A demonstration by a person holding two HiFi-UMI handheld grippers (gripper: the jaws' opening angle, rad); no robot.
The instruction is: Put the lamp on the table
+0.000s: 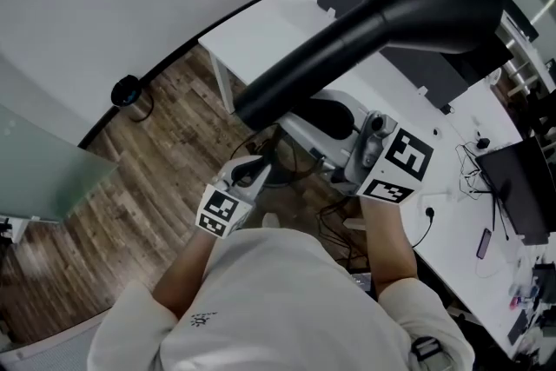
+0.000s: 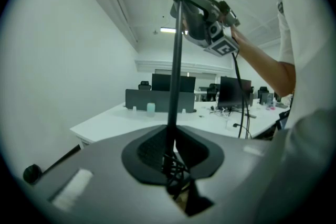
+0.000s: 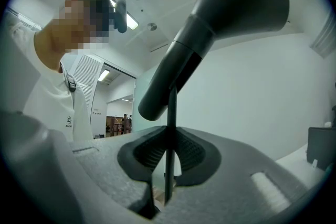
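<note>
— Entry one, nearest and lowest?
— The left gripper (image 2: 172,150): jaws narrowed, pinching the thin pole (image 2: 176,71) of the lamp (image 1: 347,48) low down, right beside a tangle of cable (image 2: 176,171).

— Entry two?
— The right gripper (image 3: 169,152): jaws likewise clamped on that same pole, higher up, just under the black shade (image 3: 231,13).

— Long axis?
— Roughly upright, from the left jaws up to the right jaws. Shade tilted above and ahead, on the table side.

— Whereabouts of the lamp?
— Off the ground, held over the wood floor (image 1: 174,152), short of the white table (image 1: 261,26). Base not made out in any view.

— Farthest entry?
— Table ahead and to the right. Bare stretch at the near corner, monitors (image 2: 233,93) and clutter farther along.

— Nearer hand?
— The right, by the look of it. Probably the leading grip for bringing the lamp over the bare corner, with the left steadying below.
</note>
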